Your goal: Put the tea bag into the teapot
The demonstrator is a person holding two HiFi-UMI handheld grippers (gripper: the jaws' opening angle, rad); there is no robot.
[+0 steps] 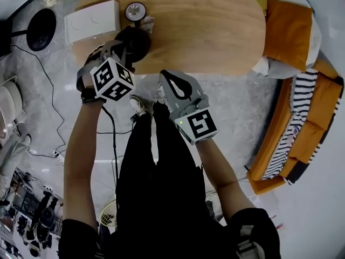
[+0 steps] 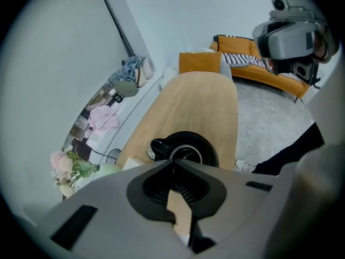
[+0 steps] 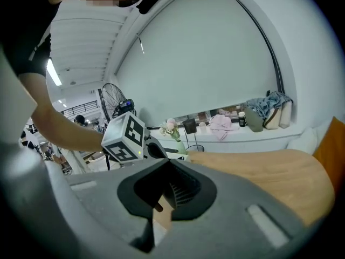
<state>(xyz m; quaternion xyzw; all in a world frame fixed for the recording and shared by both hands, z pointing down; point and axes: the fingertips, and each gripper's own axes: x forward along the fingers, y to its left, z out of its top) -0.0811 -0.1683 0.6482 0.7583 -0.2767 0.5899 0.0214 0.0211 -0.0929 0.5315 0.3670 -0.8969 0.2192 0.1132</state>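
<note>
Left gripper (image 1: 125,52): jaws pressed together, nothing seen between them; held directly above teapot (image 1: 139,41). Teapot: black, upright, top open, near edge of wooden table (image 1: 205,26). Right gripper (image 1: 166,77): jaws pressed together, empty, just off table edge, beside teapot.

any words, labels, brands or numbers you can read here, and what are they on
No readable text anywhere in these views.
Black-and-white marker cube on the left tongs: square patterns only, no letters.
Second marker cube on the right tongs: the same, patterns only.
White rectangular box on the wooden table: no print can be made out.
</note>
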